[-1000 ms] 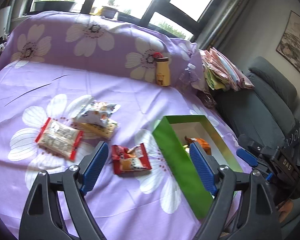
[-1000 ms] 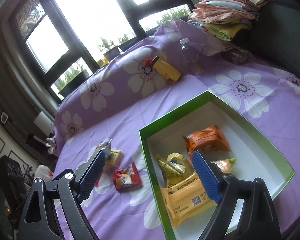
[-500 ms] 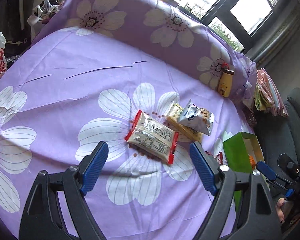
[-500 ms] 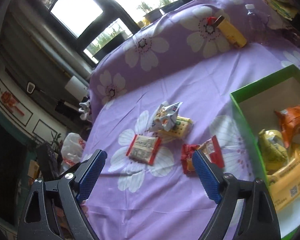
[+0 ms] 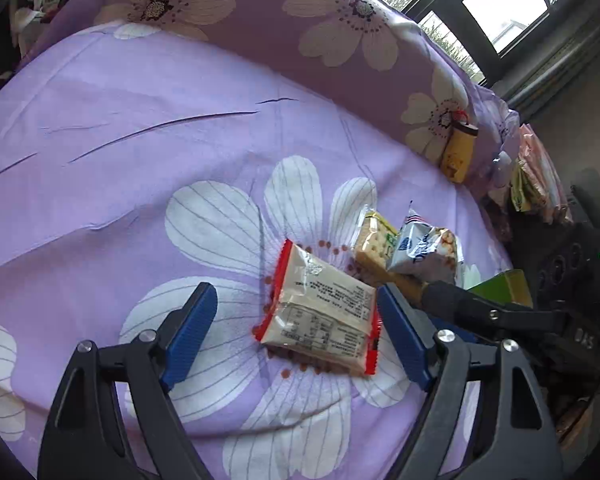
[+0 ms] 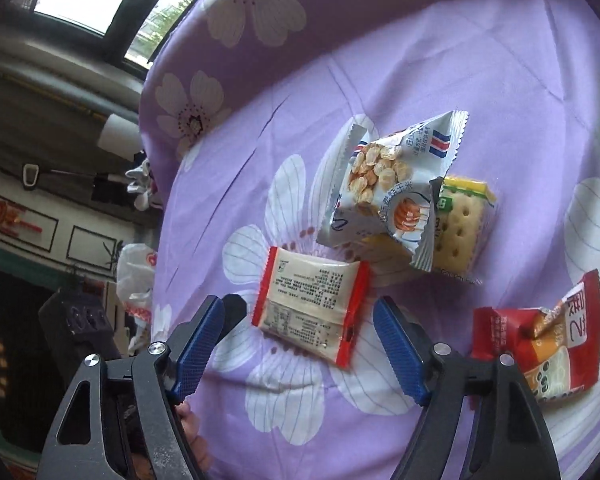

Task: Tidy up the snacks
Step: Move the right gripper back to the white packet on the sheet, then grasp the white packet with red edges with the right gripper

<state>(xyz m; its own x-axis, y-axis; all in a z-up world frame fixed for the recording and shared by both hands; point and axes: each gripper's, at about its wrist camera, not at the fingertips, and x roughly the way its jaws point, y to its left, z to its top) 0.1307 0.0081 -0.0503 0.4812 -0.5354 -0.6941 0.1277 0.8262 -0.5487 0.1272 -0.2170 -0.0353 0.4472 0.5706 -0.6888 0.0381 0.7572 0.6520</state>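
A white snack packet with red ends [image 5: 320, 312] [image 6: 312, 300] lies flat on the purple flowered cloth [image 5: 140, 160]. My left gripper [image 5: 296, 328] is open around it, the packet close to the right finger. My right gripper [image 6: 300, 340] comes at the same packet from the other side. Its jaws are closing with the packet just ahead between them, and the pads do not touch it. Behind lie a blue-white peanut packet [image 6: 392, 184] [image 5: 424, 248] on a cracker packet [image 6: 460, 224] [image 5: 376, 240]. A red packet [image 6: 540, 340] lies to the right. A corner of the green box [image 5: 504, 286] shows.
A yellow bottle [image 5: 458, 152] and a clear bottle [image 5: 500, 164] lean on the flowered cushion at the back. Folded clothes [image 5: 536, 180] are stacked beyond them. A white plastic bag [image 6: 136, 272] sits off the cloth's left edge. A person's fingers [image 6: 188, 424] show under the right gripper.
Both grippers swung away from the green box to the loose snacks and came lower. The white packet now sits between both pairs of fingers. The right jaws have narrowed.
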